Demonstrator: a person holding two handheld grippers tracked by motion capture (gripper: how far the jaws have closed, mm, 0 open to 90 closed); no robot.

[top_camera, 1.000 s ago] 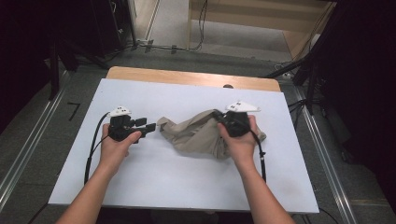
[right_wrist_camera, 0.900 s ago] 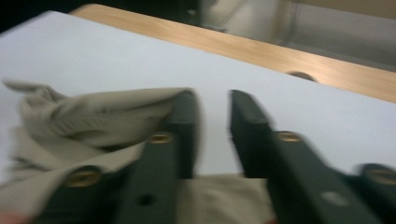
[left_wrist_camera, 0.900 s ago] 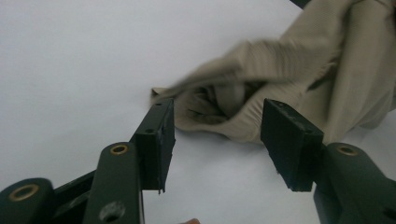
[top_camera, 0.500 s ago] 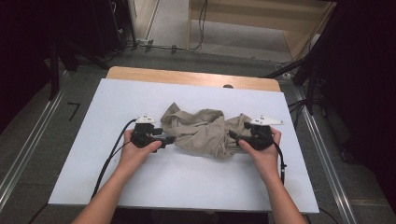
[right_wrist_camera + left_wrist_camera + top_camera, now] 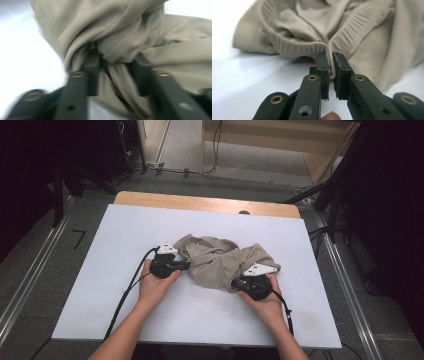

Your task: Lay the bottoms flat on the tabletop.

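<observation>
Biggest risk as I see it: the right gripper [image 5: 239, 282] has a thick, bunched fold between its jaws, not a clean edge. They've just been closing on it, and its own view is blurred, so I can't be sure the pads have a firm bite. If I lift or pull now, that wad could slide out, or drag the whole garment [image 5: 220, 261] along w/o spreading it. Second risk: the left gripper [image 5: 187, 265] holds only the thin ribbed waistband [image 5: 332, 50] right at its jaw tips. A sharp tug away from the right hand could pop that edge free or stretch the elastic. Also, the cloth is twisted between the two grips, so pulling apart may tighten the knot-like roll instead of opening it.

Left jaws have just been closing too and are now pressed together on the waistband seam; it's pinched, clearly.

Placement: garment lies crumpled near the middle of the white table [image 5: 125, 235]. From it, the left gripper sits at approx 9 o'clock, touching its edge; the right gripper is at approx 4 o'clock, nose buried in the fabric.
</observation>
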